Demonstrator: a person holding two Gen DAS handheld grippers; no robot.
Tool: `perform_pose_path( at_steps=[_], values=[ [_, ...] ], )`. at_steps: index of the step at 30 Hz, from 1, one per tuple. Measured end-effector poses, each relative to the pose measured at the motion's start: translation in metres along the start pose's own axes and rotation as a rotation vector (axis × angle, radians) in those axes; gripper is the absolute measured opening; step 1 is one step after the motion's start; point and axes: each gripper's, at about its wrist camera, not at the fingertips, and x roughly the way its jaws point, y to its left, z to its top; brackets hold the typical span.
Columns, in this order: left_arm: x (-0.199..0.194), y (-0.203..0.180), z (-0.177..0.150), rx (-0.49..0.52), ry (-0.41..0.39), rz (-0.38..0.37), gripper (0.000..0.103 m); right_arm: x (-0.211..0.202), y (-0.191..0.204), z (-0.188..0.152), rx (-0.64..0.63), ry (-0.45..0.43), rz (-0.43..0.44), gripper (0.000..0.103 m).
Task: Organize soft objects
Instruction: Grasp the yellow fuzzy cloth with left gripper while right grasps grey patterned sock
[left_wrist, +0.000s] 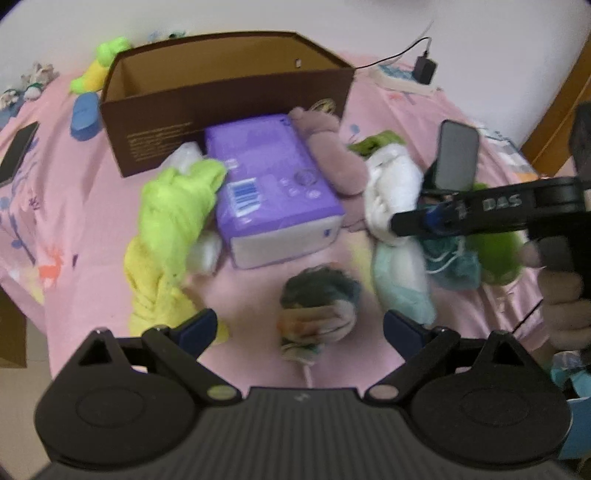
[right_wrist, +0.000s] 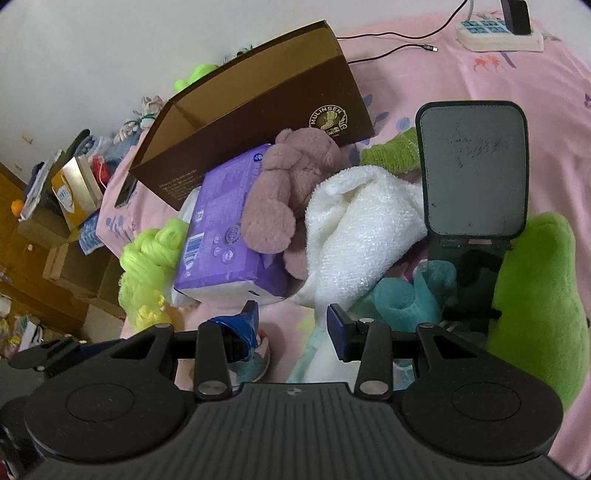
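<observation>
Nearest my left gripper (left_wrist: 300, 325) lies a small grey-and-orange bundle of cloth (left_wrist: 317, 306) on the pink bedsheet (left_wrist: 74, 206), sitting between its wide-spread jaws, which grip nothing. I judge that bundle to be the piece to take; I would come straight down over its bulk, close low on the thick middle rather than the loose tail, then lift clear before swinging to the far brown cardboard box (left_wrist: 225, 99), which stands open-topped beyond the pile. My right gripper (right_wrist: 293, 325) sits partly open and empty, just short of the white towel (right_wrist: 354, 236). The purple tissue pack (left_wrist: 273, 192) lies in front of the box with the mauve teddy bear (right_wrist: 291, 192) leaning on it, so a low path to the box is blocked and I would carry over them. On the left is the neon yellow-green cloth (left_wrist: 173, 221); on the right the teal plush (right_wrist: 410, 291) and green plush (right_wrist: 535, 295) crowd round a phone stand (right_wrist: 472, 170).
</observation>
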Motion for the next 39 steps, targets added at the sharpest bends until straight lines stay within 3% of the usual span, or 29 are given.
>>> perform_pose_path(
  at_steps=[7,17,19,20,27,33,39],
  values=[
    [-0.003,0.055,-0.003,-0.13,-0.015,0.113,0.096,0.004,-0.001,0.001,0.007,0.009,-0.01,0.024],
    [0.036,0.082,-0.007,-0.182,0.036,0.148,0.093,0.007,0.007,0.005,0.0,0.005,-0.02,0.025],
    [0.037,0.083,-0.007,-0.181,0.028,0.161,0.081,0.008,0.009,0.006,-0.003,0.013,-0.016,0.025],
    [0.037,0.083,-0.007,-0.179,0.034,0.161,0.048,0.009,0.01,0.006,-0.002,0.016,-0.011,0.024],
    [0.025,0.089,-0.011,-0.198,0.031,0.147,0.046,0.013,0.016,0.005,0.005,0.051,0.039,0.024],
    [0.007,0.09,-0.019,-0.16,0.019,0.153,0.045,0.023,0.028,0.001,-0.001,0.14,0.106,0.025],
    [-0.013,0.102,-0.03,-0.168,0.012,0.153,0.045,0.043,0.038,-0.008,0.012,0.231,0.061,0.025]
  ],
)
